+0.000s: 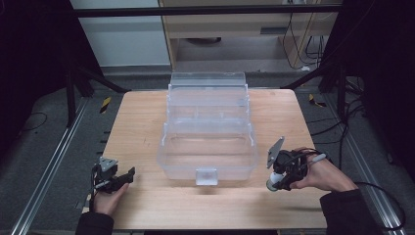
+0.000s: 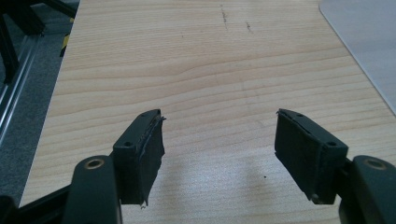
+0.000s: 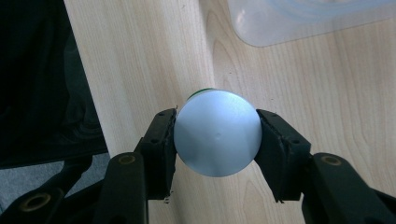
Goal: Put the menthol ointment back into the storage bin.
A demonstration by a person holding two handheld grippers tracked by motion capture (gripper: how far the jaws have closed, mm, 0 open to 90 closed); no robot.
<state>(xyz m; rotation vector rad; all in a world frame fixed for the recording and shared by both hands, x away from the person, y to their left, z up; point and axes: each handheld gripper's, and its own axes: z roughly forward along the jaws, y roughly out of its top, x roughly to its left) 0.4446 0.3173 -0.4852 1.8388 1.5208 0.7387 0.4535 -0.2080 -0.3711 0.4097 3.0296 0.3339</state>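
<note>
At lower right of the desk [image 1: 147,117]: right claw [image 1: 277,182] gripping a round silver-capped container [image 3: 217,133]. At lower left: left claw [image 1: 128,174] gaping, holding nothing.

Both sleeves are dark — nearly black — entering from the bottom edge of the high view. The left tool [image 1: 131,172], lower left there, is black with a grey three-cornered plate on top. The right tool [image 1: 275,183], lower right, carries the same grey plate, and a thin black cable loops off toward the bottom right corner. In the gripper views each jaw is a black block faced with a worn, frayed pad — brass-coloured screws sit in the arms behind.
</note>
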